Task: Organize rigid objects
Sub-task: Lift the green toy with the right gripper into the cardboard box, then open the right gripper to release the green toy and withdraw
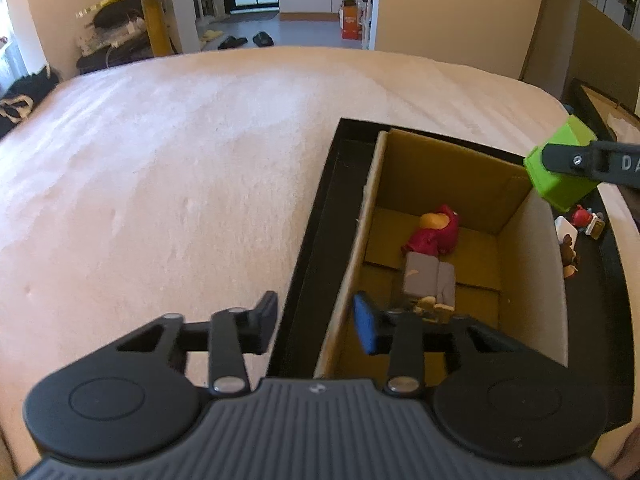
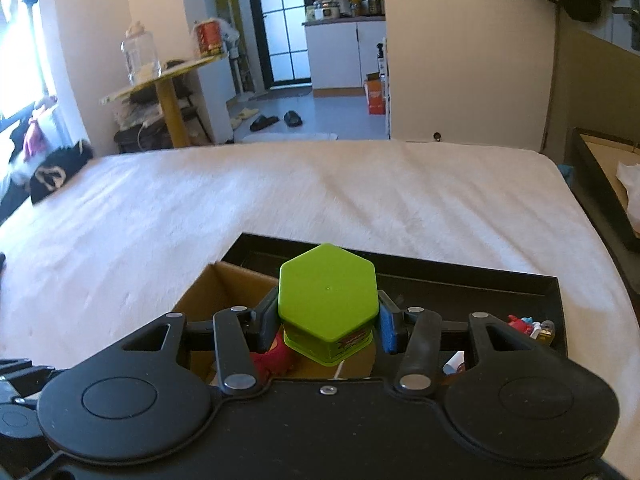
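Observation:
A cardboard box [image 1: 532,264] stands inside a black tray [image 1: 320,240] on a white bed. In the box lie a red bird toy [image 1: 434,232] and a grey blocky figure [image 1: 430,280]. My left gripper [image 1: 316,320] is open and empty, its fingers either side of the box's left wall. My right gripper [image 2: 328,320] is shut on a green hexagonal tin [image 2: 328,292] and holds it above the box's far right corner; the tin also shows in the left wrist view [image 1: 560,164]. The red bird toy shows under the tin [image 2: 272,360].
Small toys [image 1: 580,220] lie in the tray to the right of the box; they also show in the right wrist view [image 2: 532,326]. The bed [image 1: 160,160] spreads left and ahead. A second dark tray [image 2: 600,184] sits off the bed's right edge.

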The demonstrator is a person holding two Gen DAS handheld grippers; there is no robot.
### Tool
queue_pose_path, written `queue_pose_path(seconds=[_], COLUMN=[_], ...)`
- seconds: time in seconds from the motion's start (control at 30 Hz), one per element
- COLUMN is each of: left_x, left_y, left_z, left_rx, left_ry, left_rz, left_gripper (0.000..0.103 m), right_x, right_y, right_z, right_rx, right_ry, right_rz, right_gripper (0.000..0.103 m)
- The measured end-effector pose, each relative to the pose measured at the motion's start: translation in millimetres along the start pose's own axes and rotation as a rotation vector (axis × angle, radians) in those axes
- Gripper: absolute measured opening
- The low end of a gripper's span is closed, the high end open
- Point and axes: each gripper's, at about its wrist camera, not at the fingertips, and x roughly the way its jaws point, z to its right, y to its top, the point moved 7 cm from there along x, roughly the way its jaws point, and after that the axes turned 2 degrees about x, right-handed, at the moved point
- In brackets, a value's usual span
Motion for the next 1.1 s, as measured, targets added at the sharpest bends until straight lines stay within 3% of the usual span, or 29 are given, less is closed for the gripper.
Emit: queue_pose_path(seconds=[0.3, 0.6, 0.8, 1.1], left_x=[3.0, 2.4, 3.9, 4.7], left_y=[-1.4, -1.9, -1.7, -1.2], left_z=[6.6, 2.6, 1.2, 1.3], left_rx=[0.017, 0.002, -0.003, -0.005], left_ry=[-0.075, -0.093, -0.098, -0.093], left_rz=[-0.001, 0.001, 0.002, 0.008], left_gripper=[0.01, 0.009, 0.01, 0.01], right_x=[9.3, 19.1, 24.3, 12.5], right_y=[-13.3, -25.1, -31.5, -28.1], right_z=[-20.2, -41.1, -41.3, -35.3], right_rx=[-0.094, -0.202, -0.272, -0.239], right_ry=[-0.002, -0.004, -0.073, -0.076], right_rz=[-0.042, -0.074, -0.088, -0.071], right_gripper=[0.047, 0.047, 0.049, 0.049])
